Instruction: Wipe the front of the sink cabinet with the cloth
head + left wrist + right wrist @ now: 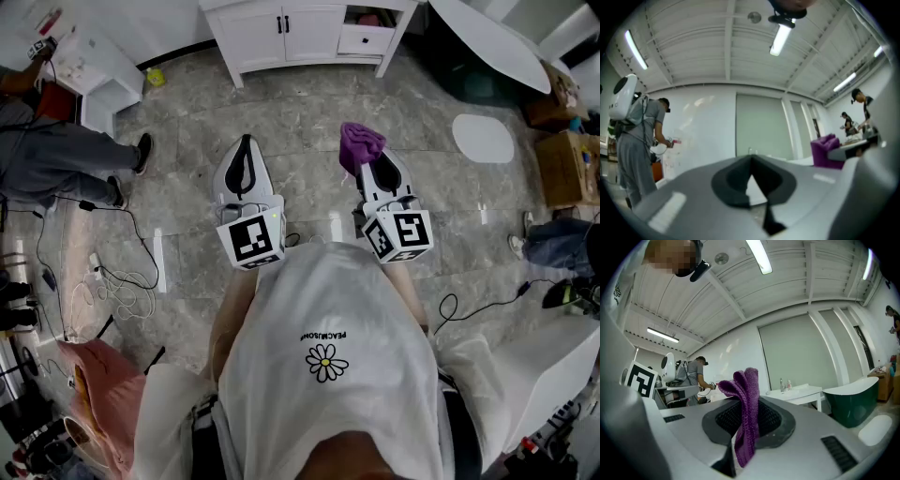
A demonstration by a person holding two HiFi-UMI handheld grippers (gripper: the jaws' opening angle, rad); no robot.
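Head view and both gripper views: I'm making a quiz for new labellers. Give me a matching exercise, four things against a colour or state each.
Things:
1. cloth
2. left gripper
3. sink cabinet
4. bathtub

Colour or state:
a. white, standing ahead across the floor
b. jaws together, nothing between them
c. dark green on the outside
d. purple, clamped in the right gripper

Pairs: 1-d, 2-b, 3-a, 4-c.
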